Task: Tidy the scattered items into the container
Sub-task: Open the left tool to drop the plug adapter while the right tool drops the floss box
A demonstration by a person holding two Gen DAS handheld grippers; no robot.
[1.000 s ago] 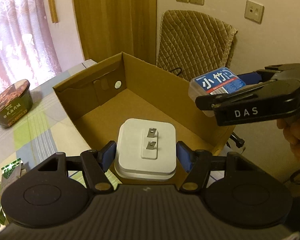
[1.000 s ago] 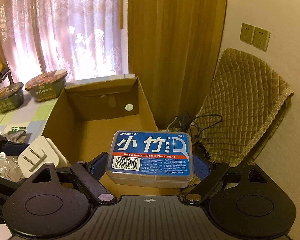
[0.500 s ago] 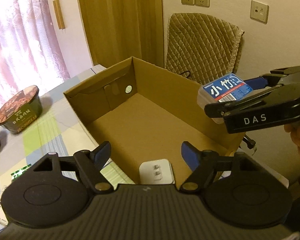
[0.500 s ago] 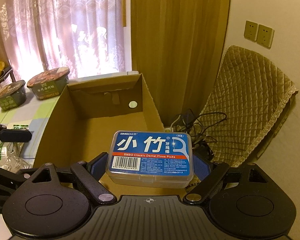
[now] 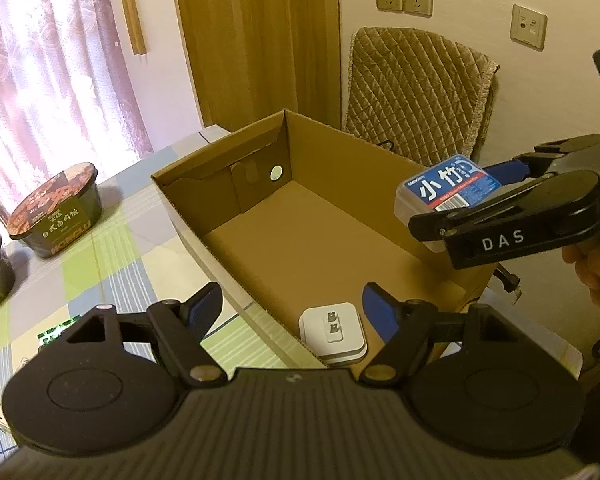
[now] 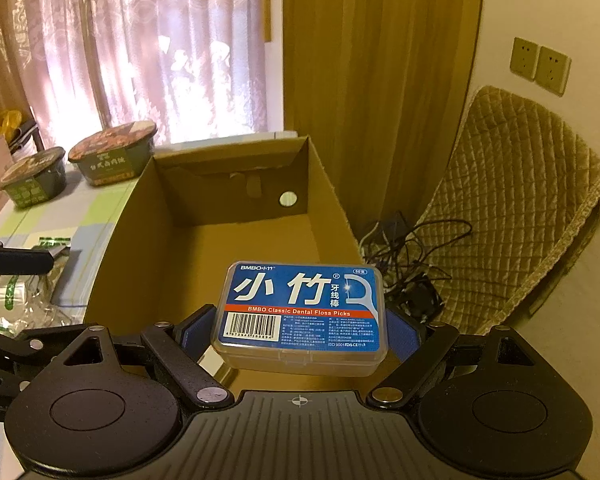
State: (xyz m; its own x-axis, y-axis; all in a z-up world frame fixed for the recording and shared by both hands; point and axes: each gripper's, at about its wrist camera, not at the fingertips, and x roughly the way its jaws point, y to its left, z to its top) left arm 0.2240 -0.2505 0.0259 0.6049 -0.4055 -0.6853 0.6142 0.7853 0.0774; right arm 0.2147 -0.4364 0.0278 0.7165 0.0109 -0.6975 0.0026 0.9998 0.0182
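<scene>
**Inspector A:** Left tool (image 5: 292, 304), left wrist view: its blue-padded fingers stand wide apart with nothing between them. It hangs above the near end of the cardboard box (image 5: 380, 168).

**Inspector B:** And the task's item there?

**Inspector A:** A white plug adapter (image 5: 333, 331) lies flat on the box floor in the near corner, prongs up, clear of both fingers. In the same view the right tool (image 5: 452, 208) comes in from the right, clamped on a floss pick case (image 5: 446, 192) held over the box's right wall. Part of a hand (image 5: 596, 276) shows behind it. Two noodle bowls stand on the bench (image 5: 112, 256) to the left, the nearer one (image 5: 58, 212) well apart from the box.

**Inspector B:** Right wrist view?

**Inspector A:** Right tool (image 6: 300, 326): fingers closed against both ends of the floss pick case (image 6: 304, 312), blue label up, barcode at the lower left. The case is in the air above the near part of the box (image 6: 332, 196); the box floor ahead of it is bare cardboard. The adapter cannot be seen from here. Clear wrapped packets (image 6: 24, 300) lie on the bench (image 6: 52, 224) left of the box, with one blue finger (image 6: 20, 262) of the left tool above them. A quilted chair (image 6: 512, 200) stands right of the box, with tangled cables (image 6: 404, 248) between them.
</scene>
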